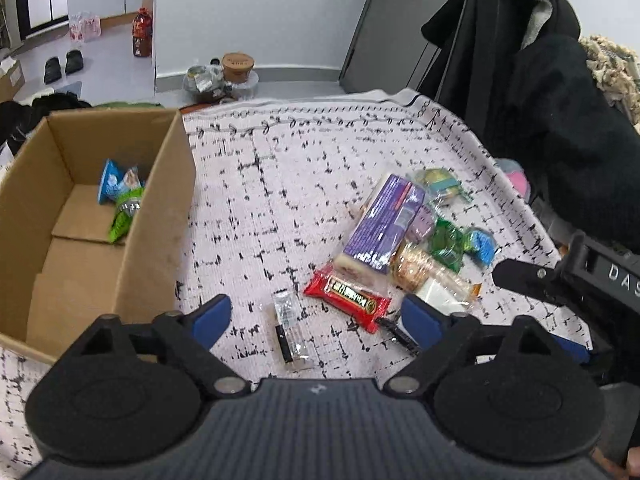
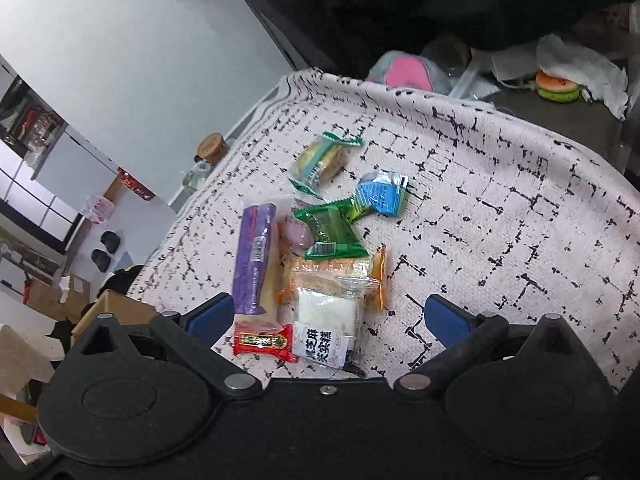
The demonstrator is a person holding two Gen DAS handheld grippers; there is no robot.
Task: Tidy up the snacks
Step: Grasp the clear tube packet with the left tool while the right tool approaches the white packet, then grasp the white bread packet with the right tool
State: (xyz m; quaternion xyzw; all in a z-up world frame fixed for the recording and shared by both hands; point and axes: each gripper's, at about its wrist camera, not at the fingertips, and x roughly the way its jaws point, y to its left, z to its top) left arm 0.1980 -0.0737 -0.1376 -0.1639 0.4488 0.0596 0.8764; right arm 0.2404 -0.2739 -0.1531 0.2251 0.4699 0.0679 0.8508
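Both tongs hang spread wide with nothing between the blue pads: your left tongs [image 1: 316,314] over the near end of the snack pile, your right tongs [image 2: 330,314] over the white packet. Landmark is the cardboard box [image 1: 160,200]; every loose snack lies to its right on the patterned cloth [image 1: 280,184] covering the counter. Two small packets [image 1: 120,200], blue and green, already sit inside the box against its right wall.

Red bar [image 1: 347,297]: glossy film wrapper, flat and light, likely slippery; pinch it across the short width near the middle, not at the crimped ends. Just beside it toward the box lies a clear sachet [image 1: 289,328], thin, limp and hard to grab flat; catch an edge. Purple pack [image 1: 382,228] is long and boxy, probably the stiffest item; grip across its narrow sides. Cracker pack [image 2: 334,276] with orange seams probably crushes easily, so squeeze gently. White packet [image 2: 326,328] overlaps its near end and looks soft. Green wrapper [image 2: 330,232], blue wrapper [image 2: 380,194] and the round cake in clear film [image 2: 322,160] lie farthest from the box, crinkly and light; take them by the bulge.
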